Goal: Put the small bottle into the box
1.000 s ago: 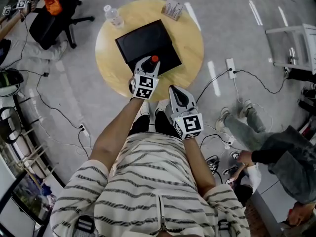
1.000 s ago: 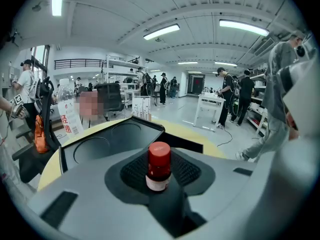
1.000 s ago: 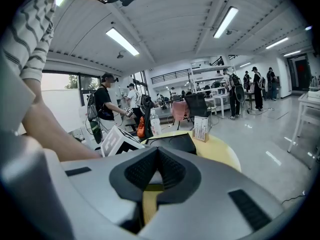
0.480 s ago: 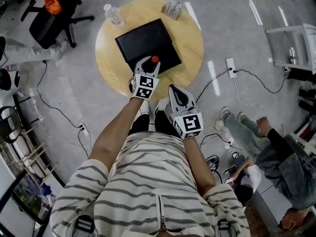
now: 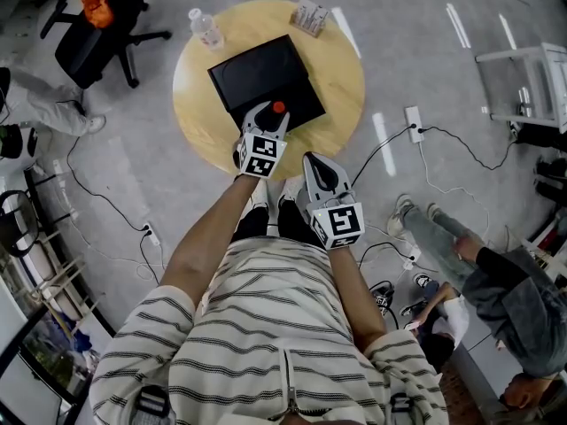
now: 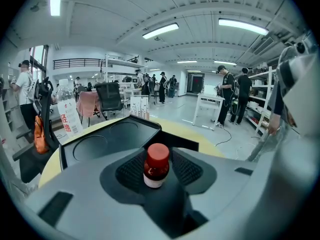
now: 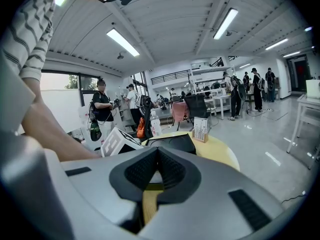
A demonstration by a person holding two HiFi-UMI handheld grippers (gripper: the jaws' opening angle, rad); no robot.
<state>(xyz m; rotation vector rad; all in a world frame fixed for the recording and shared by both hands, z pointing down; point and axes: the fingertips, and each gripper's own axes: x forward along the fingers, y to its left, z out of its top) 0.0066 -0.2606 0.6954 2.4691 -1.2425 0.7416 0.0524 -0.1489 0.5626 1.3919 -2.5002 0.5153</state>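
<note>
One round wooden table [image 5: 347, 78], one black box [image 5: 261, 73], one small red-capped bottle [image 5: 278, 107], one clear water bottle [image 5: 205, 29], one small printed carton [image 5: 310, 16], one office chair [image 5: 93, 27] upper left, one power strip [image 5: 414, 122] at right

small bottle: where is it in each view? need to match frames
Head view: small bottle, upper centre, between the opening fingers of the left gripper, at the black box's near edge.
Left gripper view: centre, between the fingers.
Right gripper view: not visible.
Shared landmark: the black box on the round table.
</note>
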